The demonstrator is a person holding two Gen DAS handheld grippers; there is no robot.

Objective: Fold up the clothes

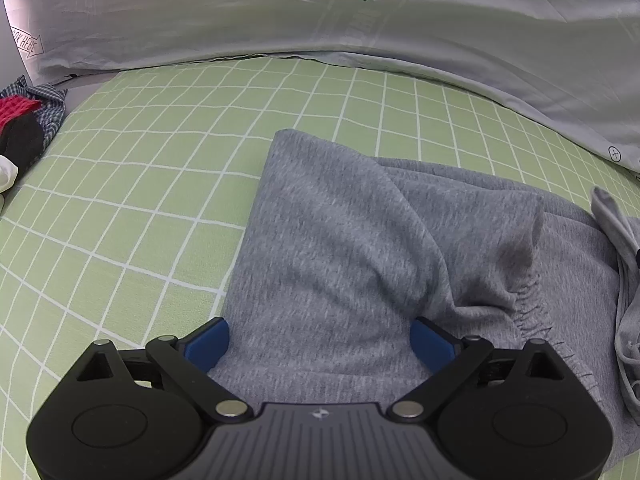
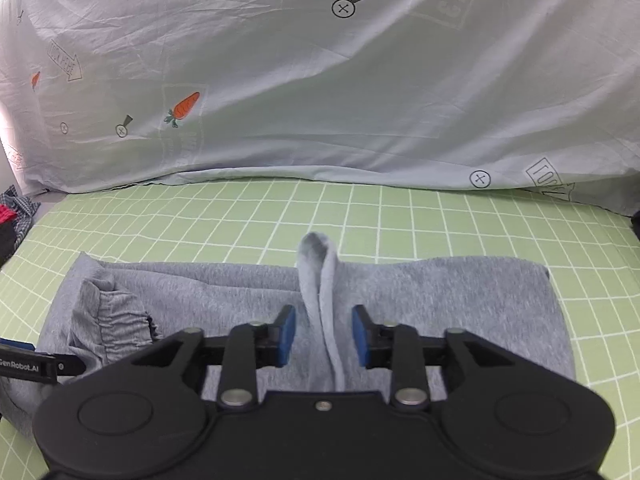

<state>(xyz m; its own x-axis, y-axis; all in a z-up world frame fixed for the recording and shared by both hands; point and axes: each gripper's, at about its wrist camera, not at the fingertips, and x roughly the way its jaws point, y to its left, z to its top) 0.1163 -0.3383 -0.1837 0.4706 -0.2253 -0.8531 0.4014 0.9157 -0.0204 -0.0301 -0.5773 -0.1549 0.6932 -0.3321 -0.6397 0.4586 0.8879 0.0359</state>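
grey sweatpants (image 1: 360, 248) lie partly folded on a green checked sheet (image 1: 120, 208), just in front of a pale grey quilt (image 1: 320, 20) printed with carrots and crossed circles. far left, at the sheet's edge, sits a small heap of other clothes (image 1: 24, 128): checked, red, black and white pieces. next along, the left gripper (image 1: 320, 344) hangs low over the folded left end of the sweatpants, its blue pads (image 1: 208, 344) spread wide with grey cloth spanning the gap between them; whether they touch it i cannot tell. a gathered elastic waistband (image 2: 116, 320) bunches just right of that. further right, the right gripper (image 2: 324, 334) has its jaws apart on either side of a raised loop of grey fabric (image 2: 320, 280), not pinching it. beyond it the sweatpants lie flat to their right edge.
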